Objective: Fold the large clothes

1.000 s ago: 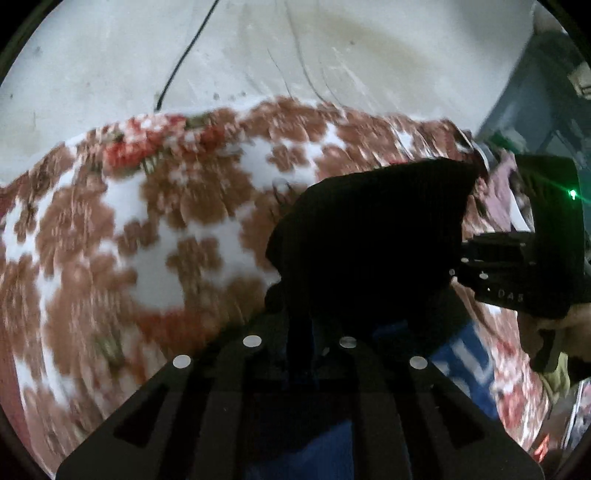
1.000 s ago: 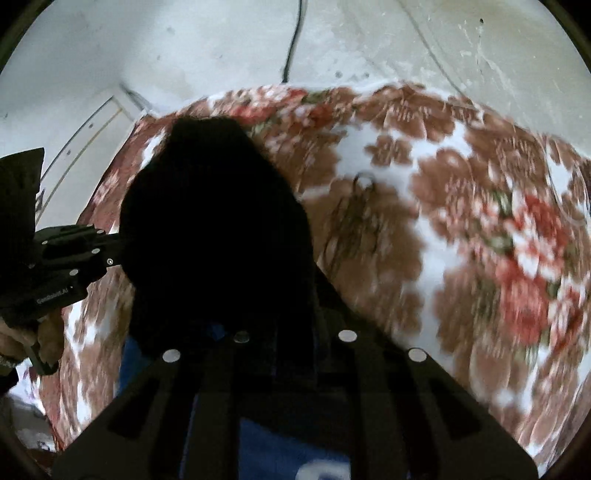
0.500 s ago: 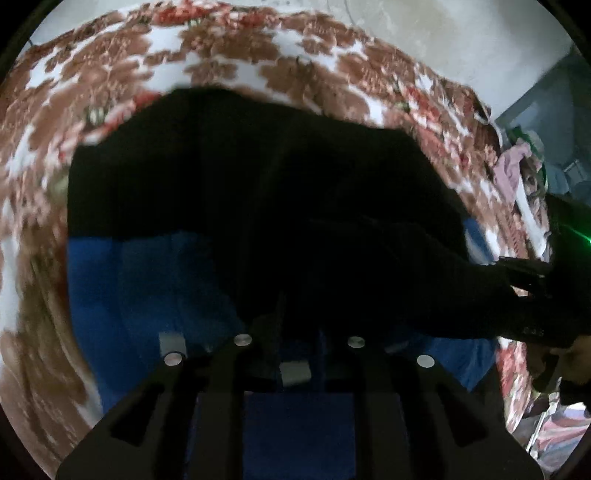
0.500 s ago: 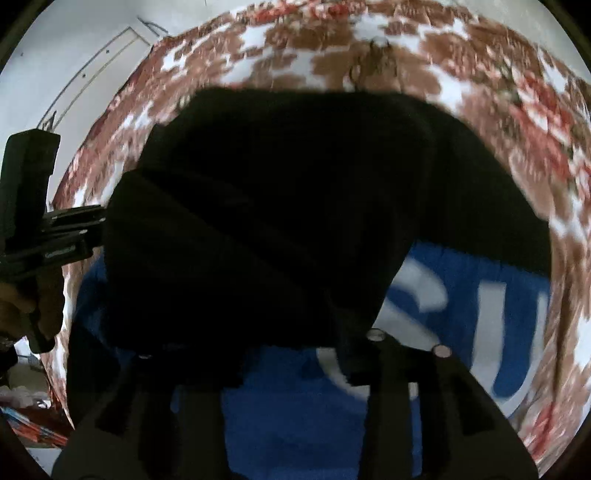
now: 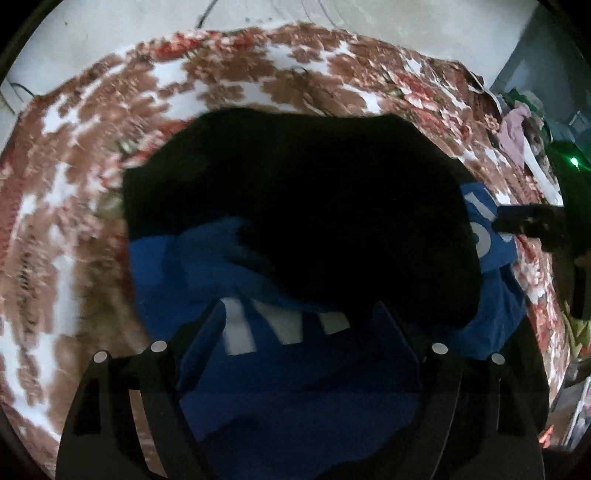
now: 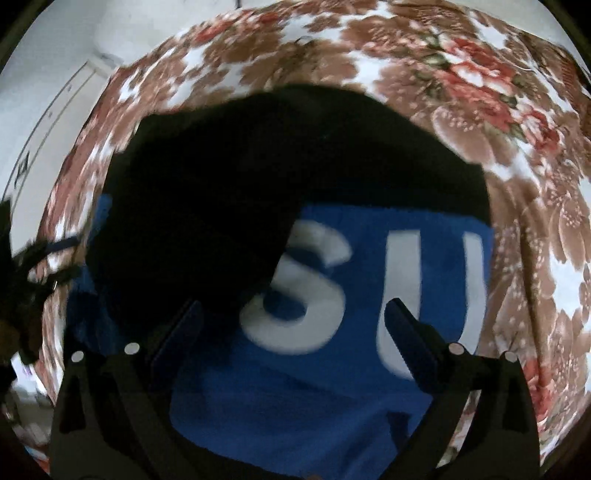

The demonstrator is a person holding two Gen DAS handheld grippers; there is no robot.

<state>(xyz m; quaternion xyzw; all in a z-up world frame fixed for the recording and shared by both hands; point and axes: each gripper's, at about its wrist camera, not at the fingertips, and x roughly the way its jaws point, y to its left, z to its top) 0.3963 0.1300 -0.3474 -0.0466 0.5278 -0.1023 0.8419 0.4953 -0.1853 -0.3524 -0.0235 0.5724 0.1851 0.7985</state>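
Observation:
A large garment lies on the floral bedspread [image 5: 92, 155]. It has a blue part with big white letters [image 6: 295, 295] and a black part [image 5: 314, 184] folded over the blue. The black part also shows in the right wrist view [image 6: 240, 166]. My left gripper [image 5: 299, 321] is open just above the blue cloth [image 5: 295, 387], holding nothing. My right gripper [image 6: 291, 310] is open over the white letters, holding nothing. The right gripper's body shows at the right edge of the left wrist view [image 5: 532, 218].
The floral bedspread [image 6: 517, 147] covers the bed all around the garment. A white wall [image 5: 332, 14] stands behind the bed. Loose clothes [image 5: 513, 129] are piled at the far right. The left gripper shows at the left edge of the right wrist view [image 6: 22, 266].
Both grippers carried the black part forward and down over the blue part, then let go. Both now stand open, and the black cloth rests on the garment.

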